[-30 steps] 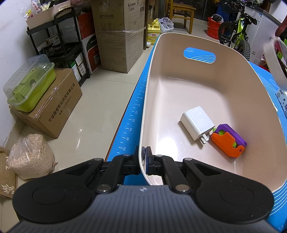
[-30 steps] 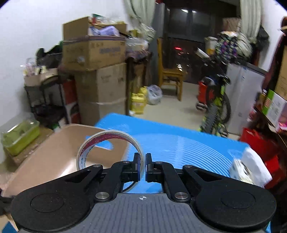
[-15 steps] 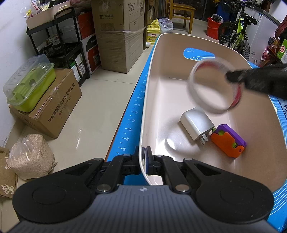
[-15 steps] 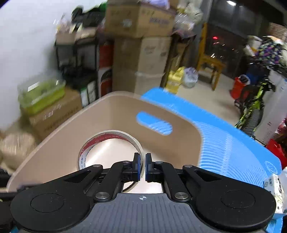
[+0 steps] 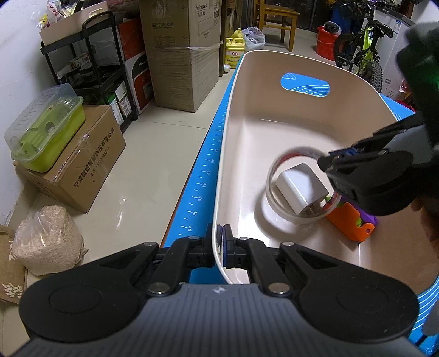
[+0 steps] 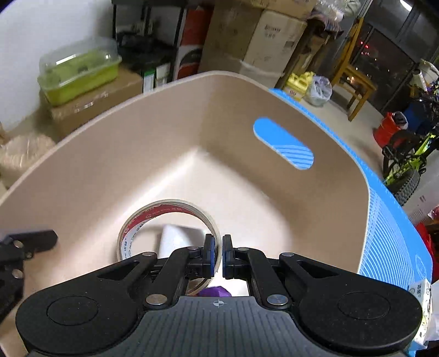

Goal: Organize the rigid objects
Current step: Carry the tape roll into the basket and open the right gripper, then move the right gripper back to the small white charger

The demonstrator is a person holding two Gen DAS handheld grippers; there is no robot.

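A beige plastic bin [image 5: 238, 115] stands on a blue mat [image 5: 203, 170]. My left gripper [image 5: 220, 243] is shut on the bin's near rim. My right gripper [image 6: 218, 255] is shut on a clear tape roll [image 6: 129, 233] with a red core and holds it low inside the bin [image 6: 164, 131]; the roll also shows in the left wrist view [image 5: 270, 175], with the right gripper [image 5: 333, 171] reaching in from the right. A white charger [image 5: 301, 189] lies on the bin floor behind the roll, and an orange and purple toy [image 5: 348, 219] beside it.
Left of the mat is open floor with cardboard boxes [image 5: 79, 164], a green lidded container [image 5: 46, 129], a sack of grain [image 5: 46, 241] and a black shelf rack [image 5: 90, 68]. A bicycle [image 5: 362, 46] and a wooden chair [image 5: 274, 16] stand at the back.
My right gripper has carried the tape roll from above the mat down into the bin, just over the charger. My left gripper has stayed on the bin rim.
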